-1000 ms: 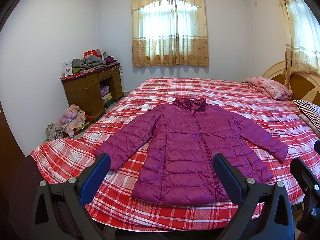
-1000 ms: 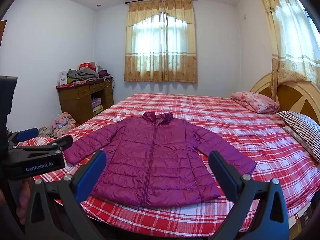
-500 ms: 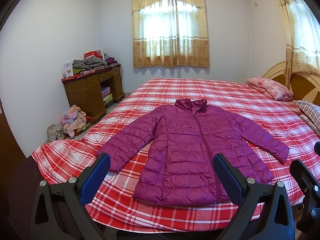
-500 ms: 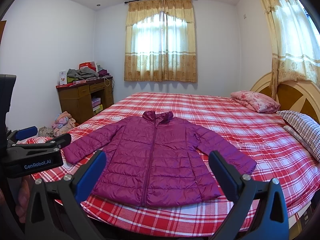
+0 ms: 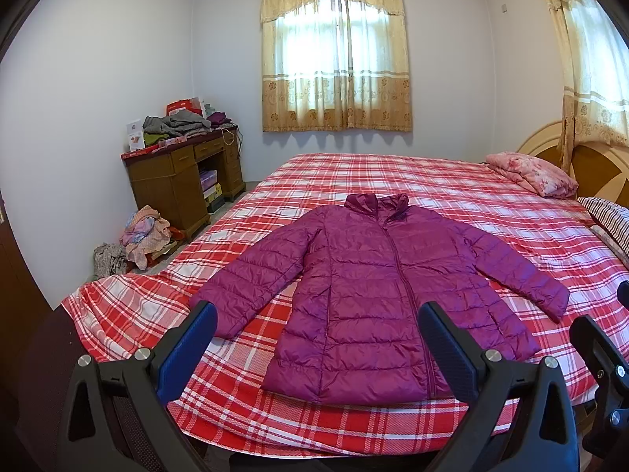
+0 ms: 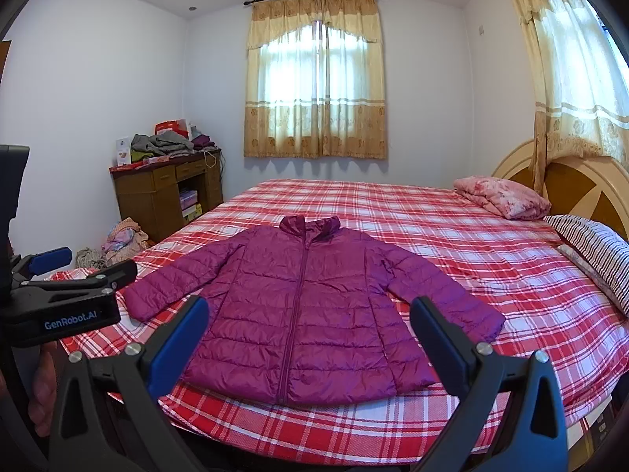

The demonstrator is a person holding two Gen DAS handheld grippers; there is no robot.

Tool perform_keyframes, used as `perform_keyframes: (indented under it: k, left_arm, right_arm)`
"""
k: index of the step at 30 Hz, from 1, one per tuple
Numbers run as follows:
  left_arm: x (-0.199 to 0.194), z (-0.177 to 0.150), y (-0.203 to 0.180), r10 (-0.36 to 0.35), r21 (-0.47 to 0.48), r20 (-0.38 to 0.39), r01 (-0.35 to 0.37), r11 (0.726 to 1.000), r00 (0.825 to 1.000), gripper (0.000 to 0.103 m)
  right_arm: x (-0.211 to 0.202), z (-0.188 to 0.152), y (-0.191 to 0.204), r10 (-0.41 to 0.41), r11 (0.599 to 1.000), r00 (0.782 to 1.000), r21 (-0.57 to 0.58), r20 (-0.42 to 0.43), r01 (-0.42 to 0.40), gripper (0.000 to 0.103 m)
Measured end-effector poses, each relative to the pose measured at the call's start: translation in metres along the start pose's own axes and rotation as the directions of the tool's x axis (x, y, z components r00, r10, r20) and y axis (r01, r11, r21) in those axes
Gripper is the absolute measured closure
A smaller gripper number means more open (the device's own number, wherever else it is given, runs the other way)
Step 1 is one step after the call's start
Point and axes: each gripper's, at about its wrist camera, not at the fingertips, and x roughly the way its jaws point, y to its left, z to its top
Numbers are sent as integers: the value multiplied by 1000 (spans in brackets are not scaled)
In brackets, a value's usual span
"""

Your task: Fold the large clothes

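Slightly nearer now, jacket flat beyond both spread grippers.

Glossy quilted jacket lies on a matt checked cloth bedsheet near a wooden desk.

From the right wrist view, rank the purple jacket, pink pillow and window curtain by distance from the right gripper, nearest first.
1. purple jacket, spread on the bed just ahead of the open right gripper.
2. pink pillow, far right by the headboard.
3. window curtain, on the back wall.
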Motion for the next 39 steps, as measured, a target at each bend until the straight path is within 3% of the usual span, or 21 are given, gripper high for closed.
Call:
perform_keyframes:
  k: [39]
  left_arm:
    - [6,-2,3,2,0,-11,-2,1000,1000,1]
  right_arm:
    - [6,-6,-1,0,1000,1000,5,-12,0,0]
